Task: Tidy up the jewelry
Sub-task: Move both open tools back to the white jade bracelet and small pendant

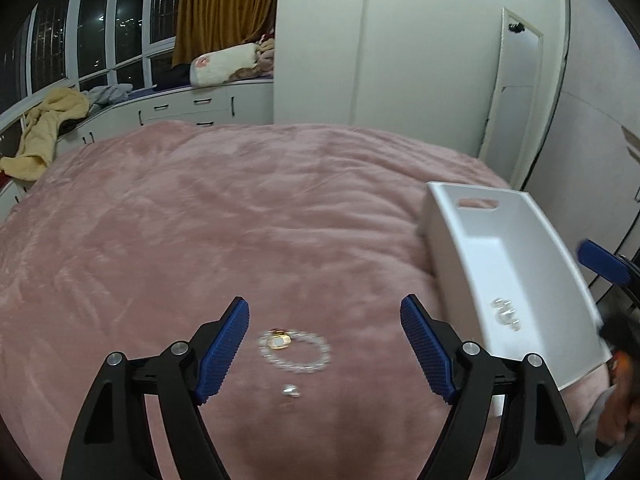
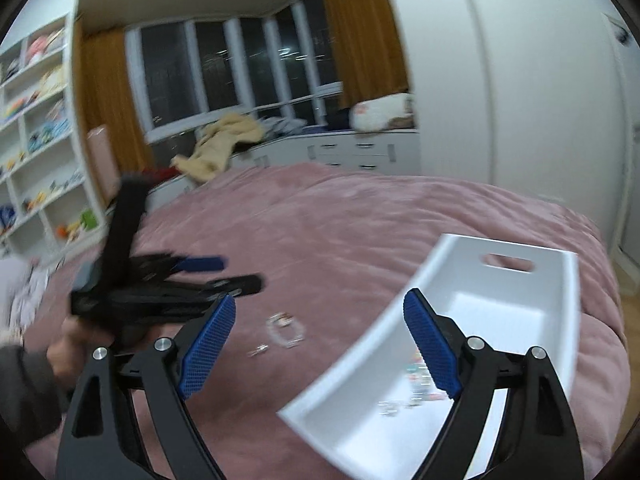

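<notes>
Left wrist view: left gripper [image 1: 325, 350] fingers spread, nothing grasped, aimed down over one bead bracelet [image 1: 296, 352], one gold ring [image 1: 279, 342] and one small silver piece [image 1: 291, 391] lying near the bed's [image 1: 200, 216] near edge, probably for pickup. White tray [image 1: 516, 280] toward the right edge holds one silver item [image 1: 506, 314].

Right wrist view: right gripper [image 2: 320, 346] fingers released, empty, hovering at the tray's [image 2: 360, 360] rim, likely just after a drop-off. Tray contents blurred; count uncertain.
</notes>
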Demonstrator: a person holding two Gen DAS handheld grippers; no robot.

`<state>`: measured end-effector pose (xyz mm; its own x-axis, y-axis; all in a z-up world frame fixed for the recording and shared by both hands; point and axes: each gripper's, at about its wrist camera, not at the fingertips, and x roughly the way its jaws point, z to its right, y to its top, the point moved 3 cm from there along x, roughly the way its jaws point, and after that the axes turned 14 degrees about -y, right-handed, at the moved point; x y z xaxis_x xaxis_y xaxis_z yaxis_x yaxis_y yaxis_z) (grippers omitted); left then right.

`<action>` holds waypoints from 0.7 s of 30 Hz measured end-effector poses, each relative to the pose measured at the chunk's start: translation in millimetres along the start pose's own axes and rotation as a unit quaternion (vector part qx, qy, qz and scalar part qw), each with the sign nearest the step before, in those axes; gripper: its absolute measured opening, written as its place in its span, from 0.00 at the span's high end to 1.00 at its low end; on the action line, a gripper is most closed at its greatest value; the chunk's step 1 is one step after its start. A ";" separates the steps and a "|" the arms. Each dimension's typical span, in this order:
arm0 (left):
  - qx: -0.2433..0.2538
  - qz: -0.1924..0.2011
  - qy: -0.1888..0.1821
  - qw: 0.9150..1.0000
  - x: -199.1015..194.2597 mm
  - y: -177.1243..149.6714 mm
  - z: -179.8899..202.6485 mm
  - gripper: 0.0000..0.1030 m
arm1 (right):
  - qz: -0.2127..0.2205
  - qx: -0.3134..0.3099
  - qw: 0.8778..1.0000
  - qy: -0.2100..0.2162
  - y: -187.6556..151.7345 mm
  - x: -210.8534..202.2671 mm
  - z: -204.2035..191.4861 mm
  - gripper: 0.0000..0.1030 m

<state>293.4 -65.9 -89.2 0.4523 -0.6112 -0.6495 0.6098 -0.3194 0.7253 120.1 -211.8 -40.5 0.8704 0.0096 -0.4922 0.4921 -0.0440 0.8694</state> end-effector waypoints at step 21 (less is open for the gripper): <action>-0.034 -0.092 -0.001 0.995 103.1 -43.8 -88.4 0.25 | -0.053 -0.001 0.998 0.032 -77.4 92.7 -121.9 0.22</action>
<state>370.8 -50.9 -208.2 0.3267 -0.5485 -0.7697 0.7245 -0.3776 0.5766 164.3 -85.8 -148.1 0.8122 0.0783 -0.5781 0.5819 -0.0378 0.8124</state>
